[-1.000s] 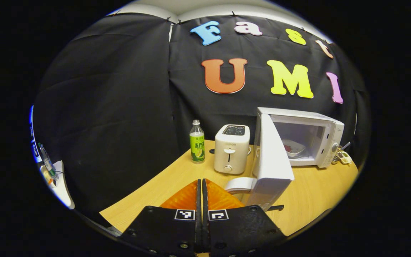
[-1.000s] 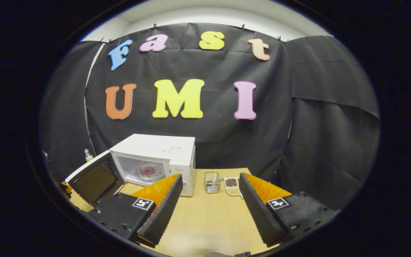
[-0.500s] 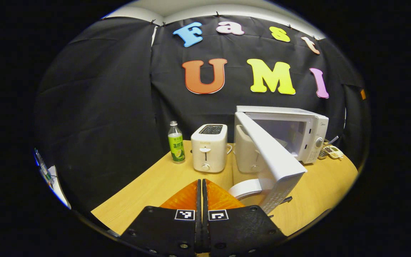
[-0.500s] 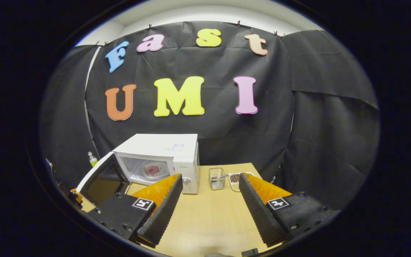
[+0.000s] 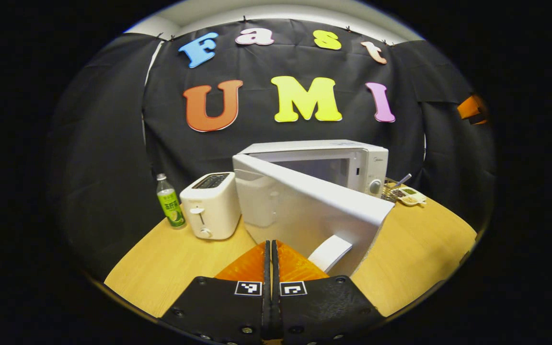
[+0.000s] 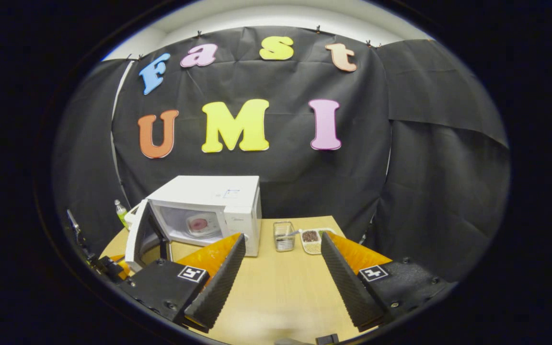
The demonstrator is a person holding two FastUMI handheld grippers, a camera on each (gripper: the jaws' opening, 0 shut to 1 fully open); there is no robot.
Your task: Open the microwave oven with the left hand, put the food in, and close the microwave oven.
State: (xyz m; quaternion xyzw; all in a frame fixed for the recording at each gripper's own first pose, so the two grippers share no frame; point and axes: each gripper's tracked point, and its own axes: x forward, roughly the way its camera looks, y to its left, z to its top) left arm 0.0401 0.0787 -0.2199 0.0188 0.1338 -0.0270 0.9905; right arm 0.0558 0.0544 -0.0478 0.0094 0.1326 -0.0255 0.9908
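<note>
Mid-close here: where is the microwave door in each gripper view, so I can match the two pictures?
Left gripper view: the microwave door spans the centre, just ahead of the left gripper.
Right gripper view: the door stands edge-on at lower left.
Shared landmark: the green bottle left of the microwave.

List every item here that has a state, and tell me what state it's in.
Microwave door: partly open.
Microwave: plate of food inside.
Left gripper: jaws shut, empty, near the door handle.
Right gripper: jaws open, empty.
Bottle: upright, capped.
Toaster: lever up.
</note>
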